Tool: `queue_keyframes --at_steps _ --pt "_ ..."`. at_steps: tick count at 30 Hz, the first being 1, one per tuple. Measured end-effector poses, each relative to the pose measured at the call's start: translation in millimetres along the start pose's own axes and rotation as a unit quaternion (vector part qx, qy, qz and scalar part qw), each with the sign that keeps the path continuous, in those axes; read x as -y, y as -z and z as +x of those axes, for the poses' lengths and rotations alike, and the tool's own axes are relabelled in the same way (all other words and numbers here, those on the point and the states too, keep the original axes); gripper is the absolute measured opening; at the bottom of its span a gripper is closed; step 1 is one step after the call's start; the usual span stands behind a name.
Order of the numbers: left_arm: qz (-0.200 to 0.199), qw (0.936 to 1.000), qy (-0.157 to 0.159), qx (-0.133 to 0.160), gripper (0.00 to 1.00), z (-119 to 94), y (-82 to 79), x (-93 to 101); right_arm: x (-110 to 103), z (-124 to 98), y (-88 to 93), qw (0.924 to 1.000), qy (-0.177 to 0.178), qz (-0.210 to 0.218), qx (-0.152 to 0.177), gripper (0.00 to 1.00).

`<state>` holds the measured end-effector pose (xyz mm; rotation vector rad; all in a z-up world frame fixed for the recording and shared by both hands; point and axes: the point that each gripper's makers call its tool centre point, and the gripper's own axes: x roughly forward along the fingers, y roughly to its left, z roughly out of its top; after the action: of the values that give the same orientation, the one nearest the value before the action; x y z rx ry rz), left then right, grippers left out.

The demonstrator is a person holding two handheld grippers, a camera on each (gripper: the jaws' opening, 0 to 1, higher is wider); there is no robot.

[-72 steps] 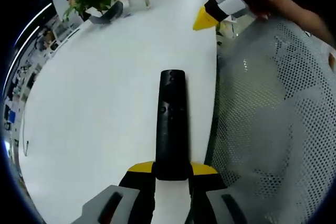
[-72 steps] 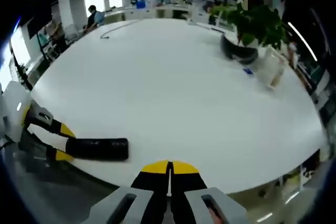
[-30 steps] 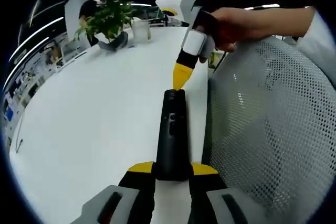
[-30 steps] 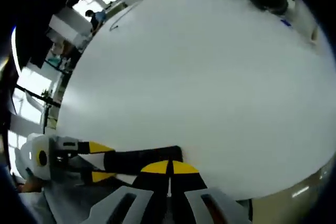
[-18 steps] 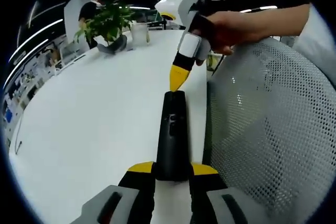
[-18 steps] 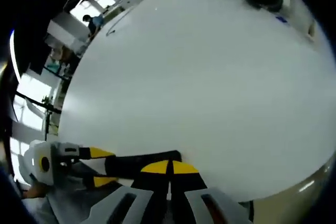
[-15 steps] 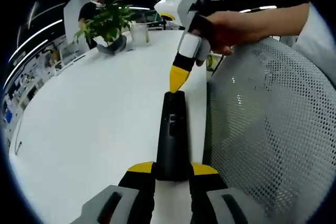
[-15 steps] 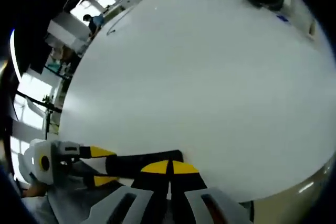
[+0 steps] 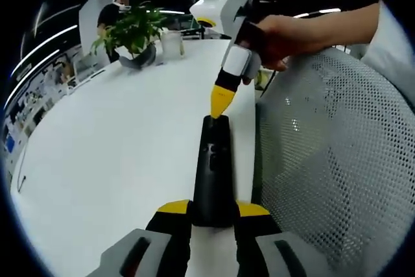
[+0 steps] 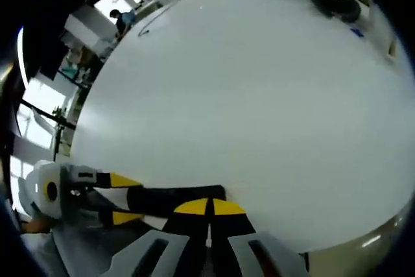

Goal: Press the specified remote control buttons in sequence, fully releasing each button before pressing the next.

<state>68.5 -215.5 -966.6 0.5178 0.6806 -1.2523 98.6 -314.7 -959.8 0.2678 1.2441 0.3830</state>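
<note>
In the left gripper view a long black remote control points away from me, its near end clamped between my left gripper's yellow-tipped jaws. My right gripper, held by a hand, comes down from the upper right with its yellow tips together, touching the remote's far end. In the right gripper view my right gripper is shut, its tips over the end of the remote, and the left gripper grips the remote from the left.
The white table spreads out to the left. A potted plant and a white cup stand at its far end. A grey mesh chair back rises close on the right.
The right gripper came in from the far right and lowered onto the remote's far end. In the last half second its tip shifted only slightly. The left gripper has kept its hold.
</note>
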Motion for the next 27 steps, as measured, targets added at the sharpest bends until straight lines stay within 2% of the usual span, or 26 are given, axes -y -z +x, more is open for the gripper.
queue_keyframes --at_steps 6,17,20,24,27 --pt "0.001 1.0 0.0 0.0 0.24 -0.1 -0.1 -0.6 -1.3 -0.5 -0.2 0.9999 0.004 -0.011 0.003 0.0" --pt "0.003 1.0 0.0 0.001 0.24 -0.7 -0.3 -0.3 0.8 -2.1 -1.0 0.9996 -0.011 0.026 0.009 0.0" --pt "0.002 1.0 0.0 0.002 0.24 -0.4 -0.4 -0.1 -0.2 -2.3 -1.6 0.9997 -0.01 0.022 0.01 0.0" --pt "0.003 1.0 0.0 0.002 0.24 -0.5 -0.5 0.3 -3.2 -6.0 -7.0 0.9994 -0.014 0.016 0.029 0.0" --pt "0.003 1.0 0.0 0.003 0.24 -0.4 -0.7 0.4 -5.1 -3.6 -4.7 0.9989 -0.027 0.031 0.019 0.0"
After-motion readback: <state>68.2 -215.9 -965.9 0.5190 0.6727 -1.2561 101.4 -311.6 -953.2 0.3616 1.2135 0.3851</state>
